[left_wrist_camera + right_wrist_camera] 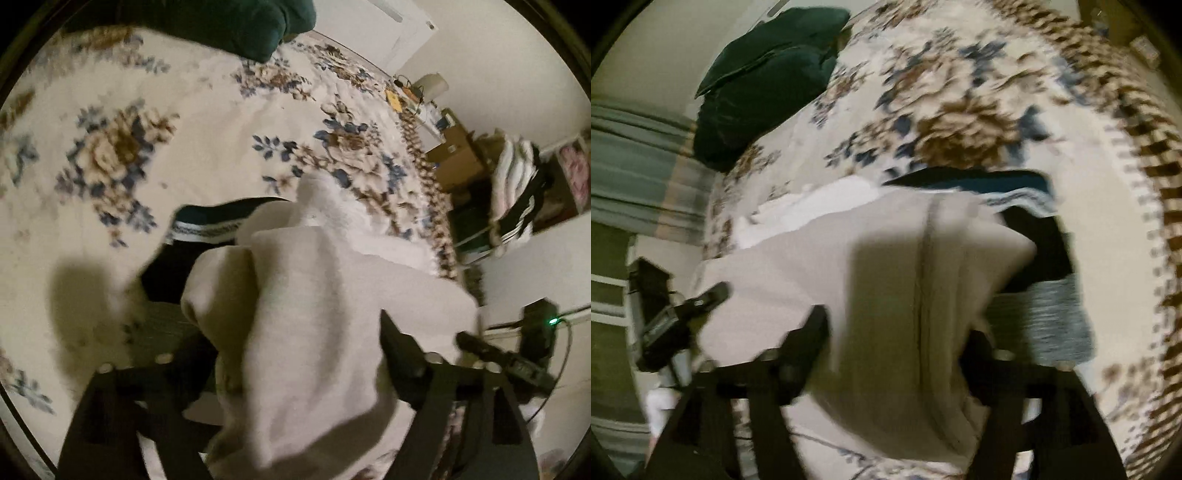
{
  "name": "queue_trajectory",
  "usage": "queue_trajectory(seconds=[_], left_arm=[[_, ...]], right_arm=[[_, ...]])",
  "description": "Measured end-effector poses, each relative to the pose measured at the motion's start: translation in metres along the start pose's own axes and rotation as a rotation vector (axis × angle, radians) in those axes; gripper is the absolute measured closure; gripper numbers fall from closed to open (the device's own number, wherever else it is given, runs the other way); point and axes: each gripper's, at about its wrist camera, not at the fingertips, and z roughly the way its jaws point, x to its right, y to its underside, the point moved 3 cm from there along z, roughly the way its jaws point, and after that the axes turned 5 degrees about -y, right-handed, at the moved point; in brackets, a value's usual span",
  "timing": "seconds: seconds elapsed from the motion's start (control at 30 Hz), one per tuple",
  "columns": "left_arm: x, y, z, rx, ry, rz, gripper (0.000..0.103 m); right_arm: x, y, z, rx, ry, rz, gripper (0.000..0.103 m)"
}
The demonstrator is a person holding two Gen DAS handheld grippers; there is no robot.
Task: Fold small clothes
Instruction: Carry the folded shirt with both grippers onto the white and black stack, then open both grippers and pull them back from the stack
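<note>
Left wrist view: pale grey garment (pixel 317 332) draped over and between the fingers of the left gripper (pixel 295 354), bunched and rumpled, hanging above the floral bedspread (pixel 147 110). Jaws spread wide either side of the cloth; whether actually pinching it, cannot tell, with one fingertip buried under the fabric. Beyond, a dark green striped piece (pixel 214 221) and something white and fluffy (pixel 328 206) lying on the bed. Other gripper visible at the right edge, touching the same cloth. Dark green pillow (pixel 236 26) at the far end.

Right wrist view: same pale garment (pixel 886 314) across the right gripper (pixel 897 332), seam running down the middle. Fingers set apart around the fold; real grip or just cradling, cannot tell through the blur. Mottled grey piece (pixel 1049 317) just beside, black fabric (pixel 1041 236) behind.

Judging by the drape: soft, light, limp knit, no stiffness, likely to sag and slide. Best taken at hems or corners, both ends held taut before laying flat.
</note>
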Motion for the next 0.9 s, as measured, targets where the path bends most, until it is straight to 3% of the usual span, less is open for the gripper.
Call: queue_trajectory(seconds=[0.1, 0.23, 0.33, 0.4, 0.57, 0.73, 0.9], left_arm=[[0.0, 0.009, -0.004, 0.047, -0.102, 0.069, 0.008], [0.0, 0.01, -0.004, 0.074, -0.157, 0.065, 0.008], [0.016, 0.011, -0.039, 0.199, -0.227, 0.083, 0.008], [0.031, 0.018, -0.064, 0.274, -0.277, 0.106, 0.008], [0.062, 0.049, -0.099, 0.305, -0.373, 0.135, 0.001], [0.089, 0.085, -0.133, 0.33, -0.439, 0.156, 0.001], [0.109, 0.112, -0.178, 0.356, -0.429, 0.154, 0.001]], right_arm=[[0.014, 0.009, -0.005, 0.049, 0.108, -0.02, 0.018], [0.013, 0.017, -0.001, 0.077, 0.238, -0.067, 0.016], [-0.005, 0.02, -0.019, 0.132, 0.311, -0.1, 0.011], [-0.019, 0.024, -0.039, 0.198, 0.376, -0.127, 0.0], [-0.057, 0.054, -0.082, 0.299, 0.52, -0.218, 0.0], [-0.086, 0.088, -0.117, 0.33, 0.527, -0.239, 0.0], [-0.121, 0.126, -0.167, 0.379, 0.529, -0.262, 0.0]])
